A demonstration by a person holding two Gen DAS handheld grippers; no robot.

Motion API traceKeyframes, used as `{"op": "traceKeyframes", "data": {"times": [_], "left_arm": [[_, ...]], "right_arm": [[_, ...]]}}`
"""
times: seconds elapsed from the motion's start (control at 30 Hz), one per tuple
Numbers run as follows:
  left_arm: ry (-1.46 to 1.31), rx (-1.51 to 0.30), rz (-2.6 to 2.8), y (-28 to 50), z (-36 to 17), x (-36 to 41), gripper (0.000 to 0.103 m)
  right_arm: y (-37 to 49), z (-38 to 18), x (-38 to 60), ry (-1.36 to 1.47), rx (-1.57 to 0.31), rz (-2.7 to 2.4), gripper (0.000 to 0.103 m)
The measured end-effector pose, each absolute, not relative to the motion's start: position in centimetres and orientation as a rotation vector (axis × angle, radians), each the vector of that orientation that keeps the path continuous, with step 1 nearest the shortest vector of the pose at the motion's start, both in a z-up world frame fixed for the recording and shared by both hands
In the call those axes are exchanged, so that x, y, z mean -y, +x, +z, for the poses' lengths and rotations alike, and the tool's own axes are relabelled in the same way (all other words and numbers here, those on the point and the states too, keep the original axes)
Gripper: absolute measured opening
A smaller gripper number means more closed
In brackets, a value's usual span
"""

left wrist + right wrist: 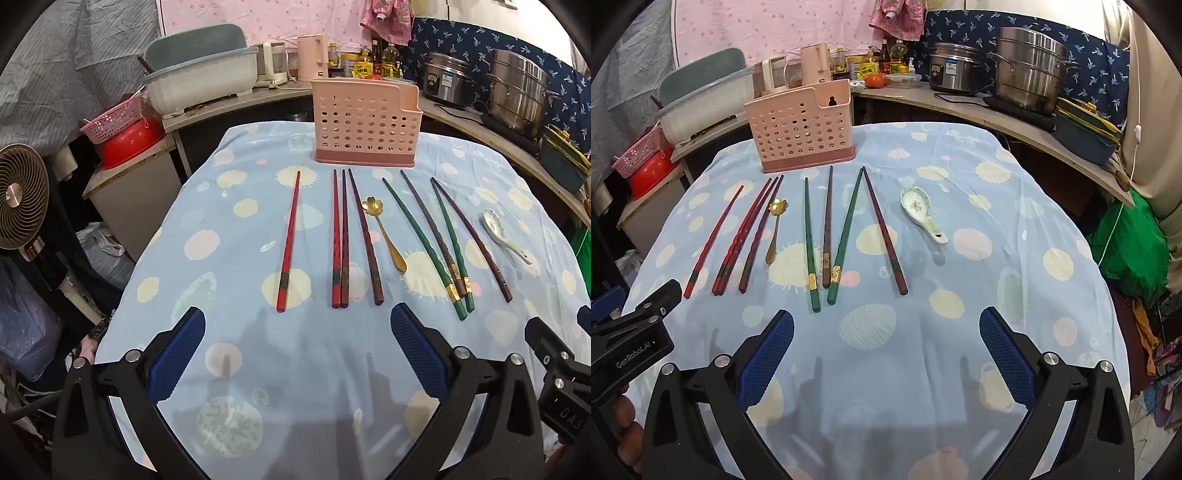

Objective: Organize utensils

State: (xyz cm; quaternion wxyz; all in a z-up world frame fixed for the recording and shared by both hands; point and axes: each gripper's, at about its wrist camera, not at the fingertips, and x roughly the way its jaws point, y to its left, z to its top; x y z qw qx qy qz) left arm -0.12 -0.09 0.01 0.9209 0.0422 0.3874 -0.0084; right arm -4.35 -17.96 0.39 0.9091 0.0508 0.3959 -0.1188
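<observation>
A pink perforated utensil holder (365, 125) (803, 129) stands empty at the far side of the table. In front of it lie several chopsticks in a row: red ones (289, 240) (714, 238) at the left, green ones (421, 243) (809, 240) and dark maroon ones (471, 236) (884, 229) further right. A gold flower-shaped spoon (386, 236) (774, 229) lies among them. A white ceramic spoon (502, 236) (921, 214) lies at the right. My left gripper (297, 325) and right gripper (886, 326) are both open and empty, hovering over the near part of the table.
The table wears a light blue patterned cloth (295, 369) (997, 295). A counter behind holds a dish tub (199, 77), kettle (312, 59), bottles, a rice cooker (955, 70) and a steel pot (1030, 70). A fan (22, 199) stands at the left.
</observation>
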Motion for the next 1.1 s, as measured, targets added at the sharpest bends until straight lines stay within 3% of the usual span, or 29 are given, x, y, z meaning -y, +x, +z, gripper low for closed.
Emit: {"op": "traceKeyframes", "data": {"times": [1.1], "left_arm": [[0.090,-0.779,-0.041,-0.65,0.39,0.29,0.096]], "right_arm": [[-4.47,0.69,18.02,0.091,-0.819,-0.249,0.096]]}}
